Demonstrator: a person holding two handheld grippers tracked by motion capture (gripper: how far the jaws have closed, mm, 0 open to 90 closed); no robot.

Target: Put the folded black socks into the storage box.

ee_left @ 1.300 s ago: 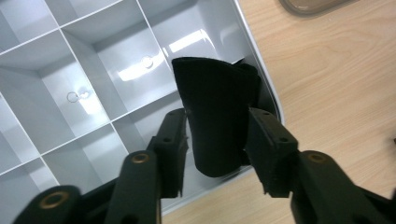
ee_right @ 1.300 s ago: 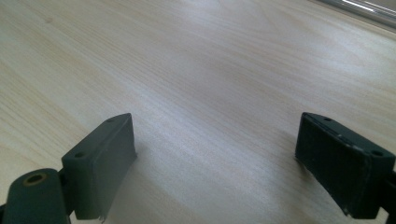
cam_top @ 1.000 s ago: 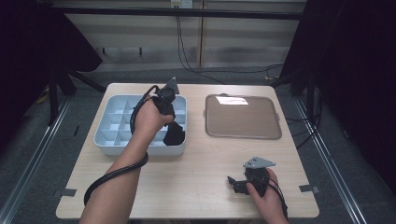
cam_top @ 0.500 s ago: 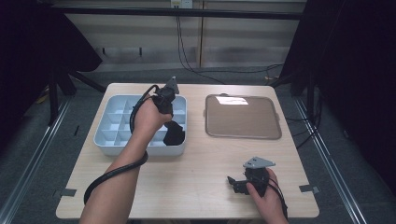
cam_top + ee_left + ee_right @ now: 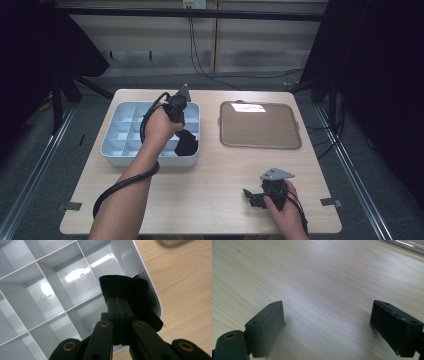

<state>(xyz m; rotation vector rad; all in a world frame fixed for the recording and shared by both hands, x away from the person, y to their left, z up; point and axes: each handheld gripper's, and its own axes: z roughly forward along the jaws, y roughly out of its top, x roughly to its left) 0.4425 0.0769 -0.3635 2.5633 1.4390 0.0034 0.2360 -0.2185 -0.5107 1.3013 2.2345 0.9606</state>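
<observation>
- We see almost nothing changed over the last second: our left gripper (image 5: 119,315) stays clamped on the floppy black cloth (image 5: 125,293), hanging over the grey plastic divided tray's (image 5: 120,150) near-right compartment.
- Our right gripper (image 5: 332,327) rests wide open and empty on the pale wooden table (image 5: 210,195); we judge the cloth's release comes next.

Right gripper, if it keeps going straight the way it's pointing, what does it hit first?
Probably nothing soon: the right gripper, jaws wide apart, looks along bare table. A tray edge shows at the far corner, off to one side of that line; depth is unclear.
</observation>
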